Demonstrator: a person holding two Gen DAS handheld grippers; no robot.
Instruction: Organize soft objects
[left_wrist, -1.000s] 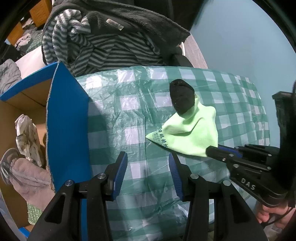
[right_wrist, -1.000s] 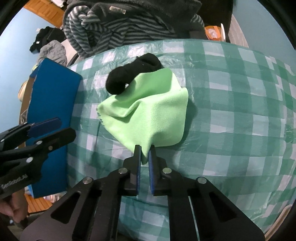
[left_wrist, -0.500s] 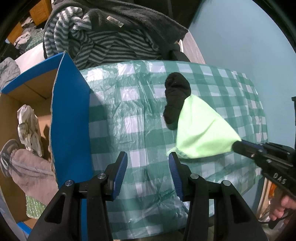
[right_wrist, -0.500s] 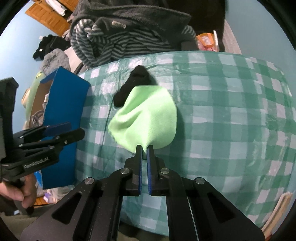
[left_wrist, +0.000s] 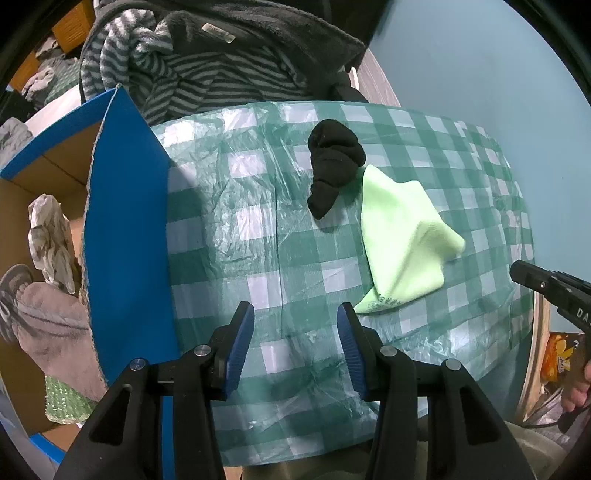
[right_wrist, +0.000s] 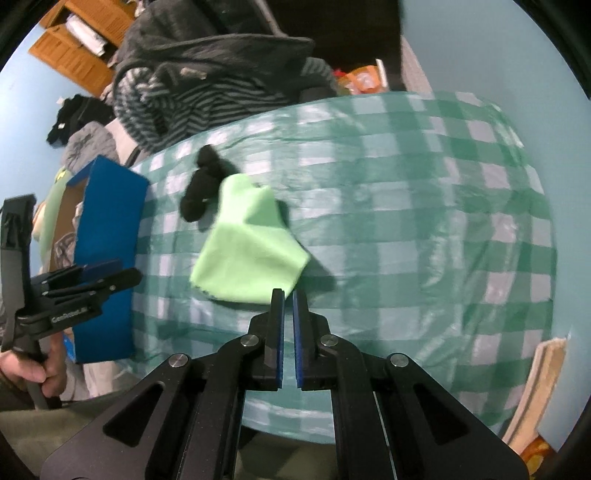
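Two soft things lie on the green checked tablecloth (left_wrist: 229, 236): one light green cloth (right_wrist: 251, 251) and one black sock (left_wrist: 332, 166). The sock sits just beside the cloth's far corner, between the cloth and the blue cardboard box (left_wrist: 125, 236); whether they touch cannot be told. The cloth lies crumpled and partly folded over itself, its edges blurred in the right wrist view.

The right gripper (right_wrist: 287, 295) has its jaws drawn nearly together with only a thin slit between the blue pads and nothing in them; its tips are just at the near edge of the cloth. The left gripper (left_wrist: 295, 314) stands partly open and empty above the tablecloth, between the box and the cloth.

The box stands at the tablecloth's left edge, its inside only partly seen: a grey soft item (left_wrist: 51, 332) and a pale crumpled fabric (left_wrist: 50, 236) lie there, cut off by the frame. Beyond the tablecloth's far edge, a heap of striped and dark fleece clothing (left_wrist: 207, 62) is piled.
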